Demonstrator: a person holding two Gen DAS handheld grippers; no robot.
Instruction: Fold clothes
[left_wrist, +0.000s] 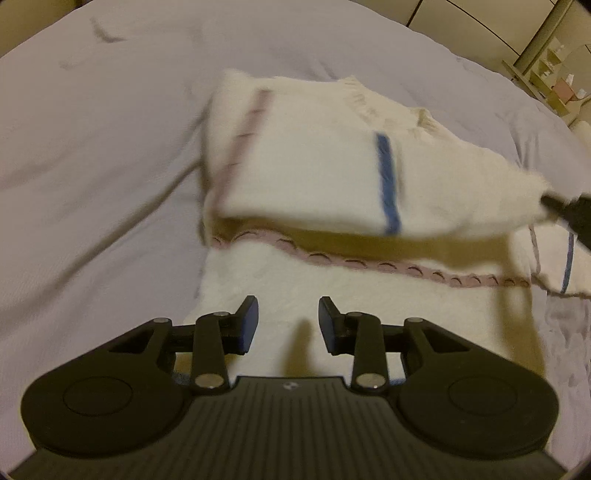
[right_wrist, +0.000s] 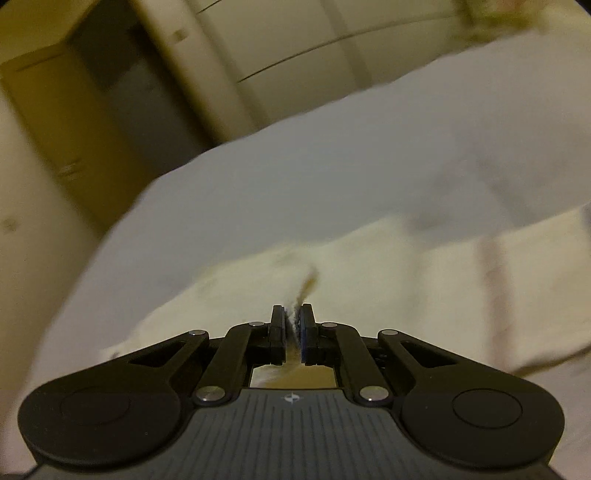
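On the lavender bed sheet, cream garment beside cabinets

Your left black two-finger gripper points steeply downward, its blue-padded fingers parted with a clear gap and nothing pinched between them. Your right black two-finger gripper tilts down less sharply, its jaws drawn tight on a fold of the cream knitted garment. In the left wrist view its dark tip shows at the right edge, lifting that cloth.
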